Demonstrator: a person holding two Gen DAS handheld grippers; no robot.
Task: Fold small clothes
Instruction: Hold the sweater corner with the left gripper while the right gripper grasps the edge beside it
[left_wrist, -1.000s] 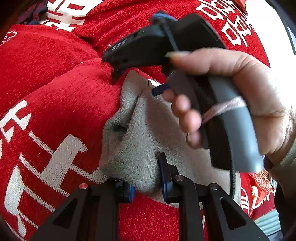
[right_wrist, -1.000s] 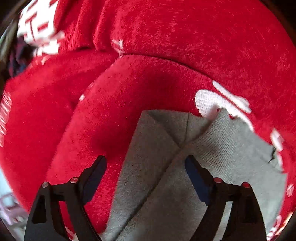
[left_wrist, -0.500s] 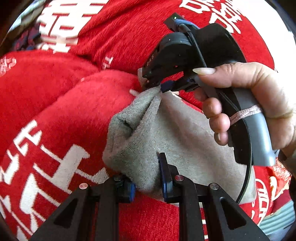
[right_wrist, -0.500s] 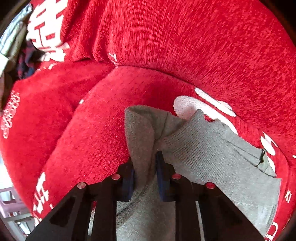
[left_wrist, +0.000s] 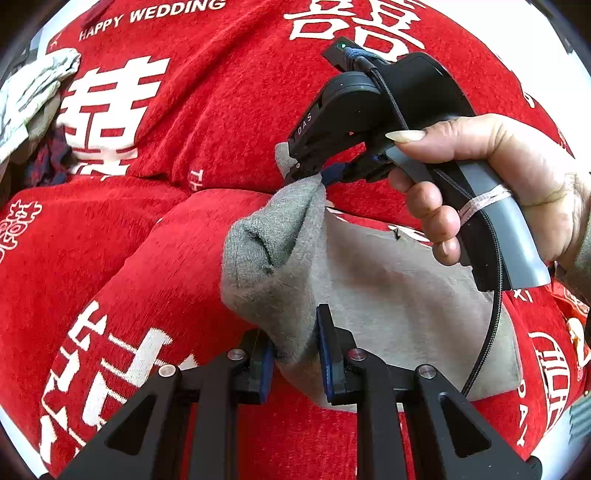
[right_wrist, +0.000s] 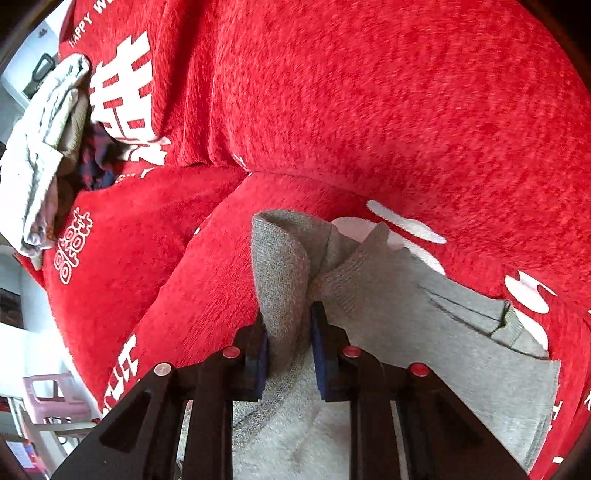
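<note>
On the red wedding-print cover, my left gripper pinches the near edge of the gray garment while my right gripper clamps its far corner, lifting both for a fold. From the right wrist, my right gripper is closed on a bunched gray fold.

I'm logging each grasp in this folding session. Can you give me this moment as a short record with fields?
garment: grey sock
surface: red sofa cover with white print
left gripper: shut on the sock's near edge
right gripper: shut on a raised fold of the sock; its jaws have just closed
sock state: one end pinched up, the rest flat on the cover
other clothes: light pile at far left
</note>
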